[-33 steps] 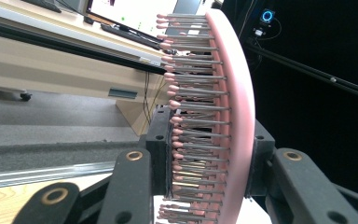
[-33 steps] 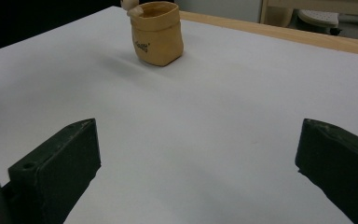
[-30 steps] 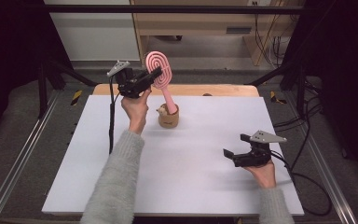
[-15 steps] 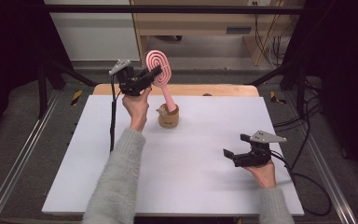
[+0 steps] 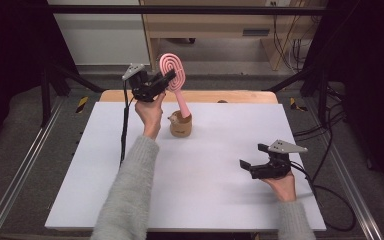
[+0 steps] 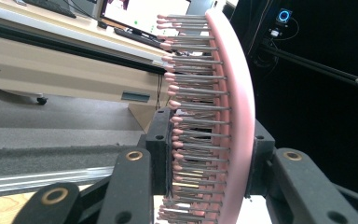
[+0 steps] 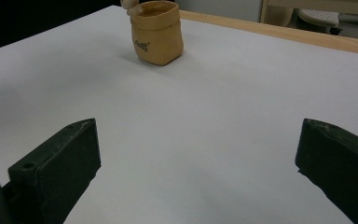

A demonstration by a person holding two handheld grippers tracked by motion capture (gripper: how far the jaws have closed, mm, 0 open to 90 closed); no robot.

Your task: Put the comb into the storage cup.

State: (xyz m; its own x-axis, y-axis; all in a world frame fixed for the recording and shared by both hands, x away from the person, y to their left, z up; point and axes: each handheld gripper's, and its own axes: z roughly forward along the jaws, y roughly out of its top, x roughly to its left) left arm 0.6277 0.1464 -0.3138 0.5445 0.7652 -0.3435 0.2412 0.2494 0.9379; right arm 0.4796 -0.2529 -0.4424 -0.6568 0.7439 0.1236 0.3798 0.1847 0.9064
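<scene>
I see my left claw [image 5: 166,79] raised above the far edge of the white surface [image 5: 130,190], left of its middle, and clamped on the head of a pink hairbrush [image 5: 173,75]. In the left gripper view the two black jaws press the brush head [image 6: 233,116] from either side — one against the bristle tips, the other against the smooth pink back — so they are nearly together with the head between them. The brush's handle slants down into a small tan pouch-shaped holder [image 5: 180,125] that stands on the surface near the far edge, just beside the left hand [image 5: 150,112]. My right claw [image 5: 254,165] sits low over the surface near the right edge, toward the near right corner, and its jaws stand wide apart with nothing between them. In the right gripper view the tan holder [image 7: 158,32] stands well ahead of those spread jaws, bare white surface [image 7: 205,140] between — the wooden far edge shows behind it.
</scene>
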